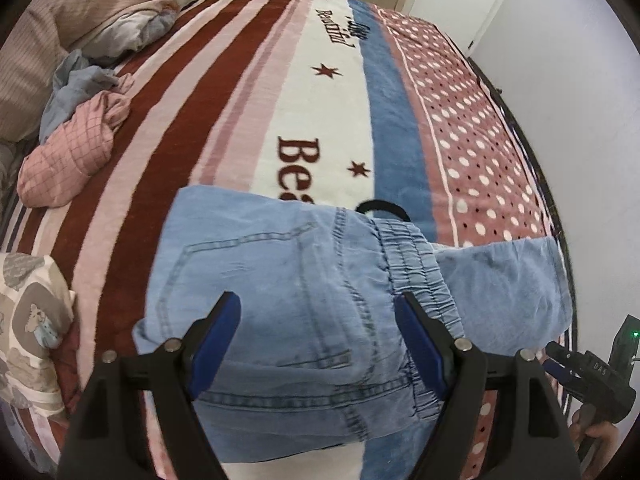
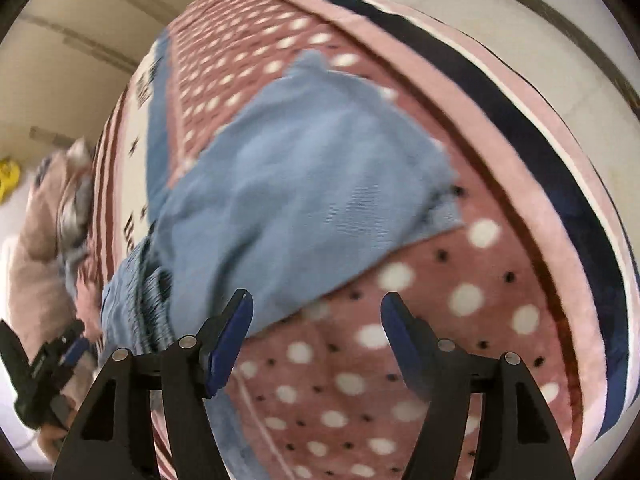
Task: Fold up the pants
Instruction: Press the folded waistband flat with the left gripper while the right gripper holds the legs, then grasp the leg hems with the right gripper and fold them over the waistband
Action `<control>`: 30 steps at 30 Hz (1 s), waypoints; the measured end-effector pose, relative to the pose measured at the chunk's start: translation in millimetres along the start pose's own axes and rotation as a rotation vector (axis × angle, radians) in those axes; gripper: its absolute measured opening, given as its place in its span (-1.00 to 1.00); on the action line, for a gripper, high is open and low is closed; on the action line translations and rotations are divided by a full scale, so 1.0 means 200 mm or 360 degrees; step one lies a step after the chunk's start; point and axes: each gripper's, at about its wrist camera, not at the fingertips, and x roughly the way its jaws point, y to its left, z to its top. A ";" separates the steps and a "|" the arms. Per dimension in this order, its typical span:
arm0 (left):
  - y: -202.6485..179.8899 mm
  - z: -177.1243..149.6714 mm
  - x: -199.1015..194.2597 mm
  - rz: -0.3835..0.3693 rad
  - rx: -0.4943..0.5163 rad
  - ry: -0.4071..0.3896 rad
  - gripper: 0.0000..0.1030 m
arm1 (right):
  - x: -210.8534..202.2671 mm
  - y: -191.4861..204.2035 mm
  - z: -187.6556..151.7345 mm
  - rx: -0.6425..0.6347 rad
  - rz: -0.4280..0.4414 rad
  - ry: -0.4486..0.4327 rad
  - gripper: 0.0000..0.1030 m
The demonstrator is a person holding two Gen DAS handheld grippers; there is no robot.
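Observation:
Light blue denim pants (image 1: pixel 304 288) lie folded on the patterned blanket (image 1: pixel 320 120), back pocket up and elastic waistband (image 1: pixel 416 268) to the right. A leg section (image 1: pixel 504 292) sticks out to the right. My left gripper (image 1: pixel 320 320) is open, hovering over the seat of the pants. In the right wrist view the leg section (image 2: pixel 304 184) lies on the dotted part of the blanket (image 2: pixel 440 300). My right gripper (image 2: pixel 316 312) is open and empty, just above the leg's near edge. It also shows in the left wrist view (image 1: pixel 588 376) at far right.
Crumpled bedding (image 1: pixel 100 12) and a pink checked cloth (image 1: pixel 72 156) lie at the bed's far left. A patterned pillow (image 1: pixel 28 320) sits at near left. The bed's right edge (image 1: pixel 552 200) borders a white wall. A wardrobe stands behind the bed.

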 end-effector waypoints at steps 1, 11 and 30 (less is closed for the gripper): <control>-0.02 0.00 0.01 0.0008 0.0000 0.0006 0.48 | 0.01 -0.04 0.01 0.0027 0.0020 -0.0004 0.22; -0.04 -0.01 0.07 0.0082 -0.0156 -0.0013 0.48 | 0.09 -0.19 0.13 0.0144 0.0252 -0.0126 0.25; 0.14 0.07 -0.16 0.0059 -0.0235 -0.0137 0.48 | -0.16 0.34 0.20 -0.0233 0.0368 -0.0293 -0.91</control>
